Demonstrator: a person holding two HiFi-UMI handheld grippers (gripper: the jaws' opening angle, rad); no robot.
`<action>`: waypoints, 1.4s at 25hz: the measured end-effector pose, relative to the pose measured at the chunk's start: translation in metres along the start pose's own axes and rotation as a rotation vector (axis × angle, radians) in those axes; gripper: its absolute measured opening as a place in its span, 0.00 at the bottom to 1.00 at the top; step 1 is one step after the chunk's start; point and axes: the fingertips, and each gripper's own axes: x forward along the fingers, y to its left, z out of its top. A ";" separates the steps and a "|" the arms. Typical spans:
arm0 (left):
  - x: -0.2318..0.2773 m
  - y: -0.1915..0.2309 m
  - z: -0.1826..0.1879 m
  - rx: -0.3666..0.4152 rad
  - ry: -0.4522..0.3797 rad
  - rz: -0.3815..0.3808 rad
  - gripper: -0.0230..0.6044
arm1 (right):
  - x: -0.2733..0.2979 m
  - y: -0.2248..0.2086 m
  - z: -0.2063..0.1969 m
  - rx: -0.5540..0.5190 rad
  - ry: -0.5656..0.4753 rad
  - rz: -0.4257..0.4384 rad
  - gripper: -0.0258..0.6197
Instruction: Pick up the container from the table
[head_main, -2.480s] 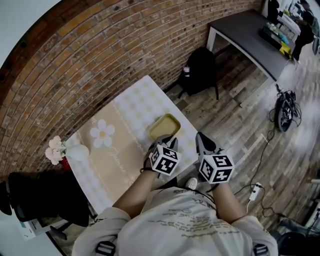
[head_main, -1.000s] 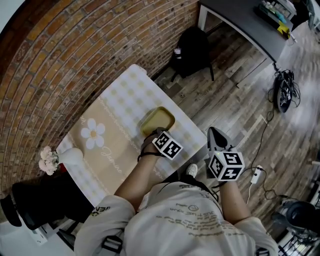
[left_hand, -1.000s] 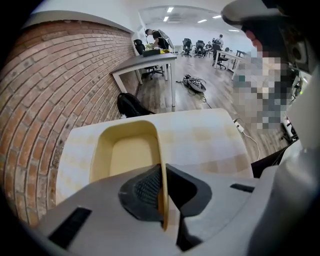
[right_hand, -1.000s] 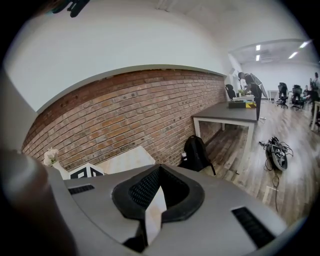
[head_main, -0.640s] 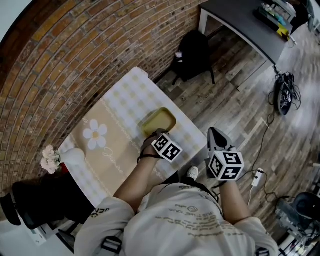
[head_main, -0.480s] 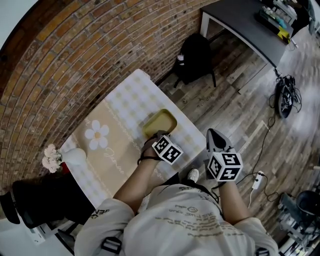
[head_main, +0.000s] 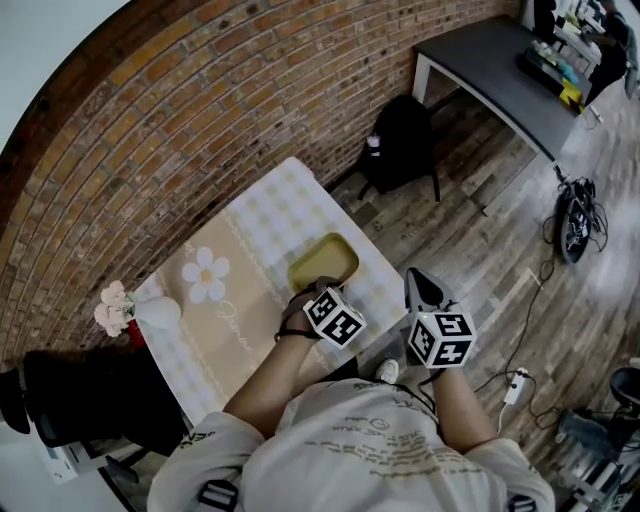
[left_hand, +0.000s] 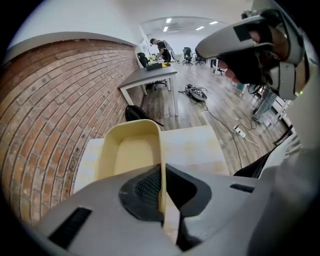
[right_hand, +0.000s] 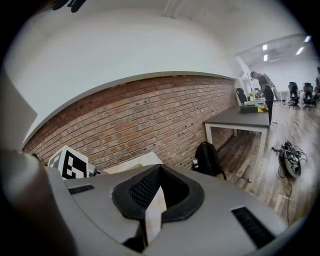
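A pale yellow rectangular container (head_main: 322, 262) rests on the small table's checked cloth (head_main: 270, 215), near its right end. My left gripper (head_main: 318, 285) reaches over the table's near edge and is shut on the container's near right wall. In the left gripper view the container (left_hand: 127, 150) stretches away from the left gripper (left_hand: 162, 192), its thin wall pinched between the dark pads. Whether its base is off the cloth I cannot tell. My right gripper (head_main: 420, 285) hangs beside the table over the floor, shut and empty; the right gripper (right_hand: 152, 200) points toward the brick wall.
A white vase with pink flowers (head_main: 125, 305) stands at the table's left end. A black backpack (head_main: 402, 140) leans by the brick wall beyond the table. A dark desk (head_main: 500, 75) and cables (head_main: 575, 220) lie to the right on the wood floor.
Since 2.5 s ago my left gripper has moved forward from the table's edge onto the container and holds its wall. The right gripper has stayed beside the table.
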 end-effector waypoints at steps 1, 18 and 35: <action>-0.006 0.000 0.002 -0.017 -0.014 0.005 0.06 | 0.000 0.002 0.000 -0.003 0.000 0.010 0.04; -0.098 -0.021 0.016 -0.064 -0.100 0.056 0.06 | -0.018 0.057 0.014 -0.118 -0.065 0.171 0.04; -0.117 -0.040 -0.007 -0.071 -0.053 0.058 0.06 | -0.030 0.088 0.016 -0.162 -0.091 0.241 0.04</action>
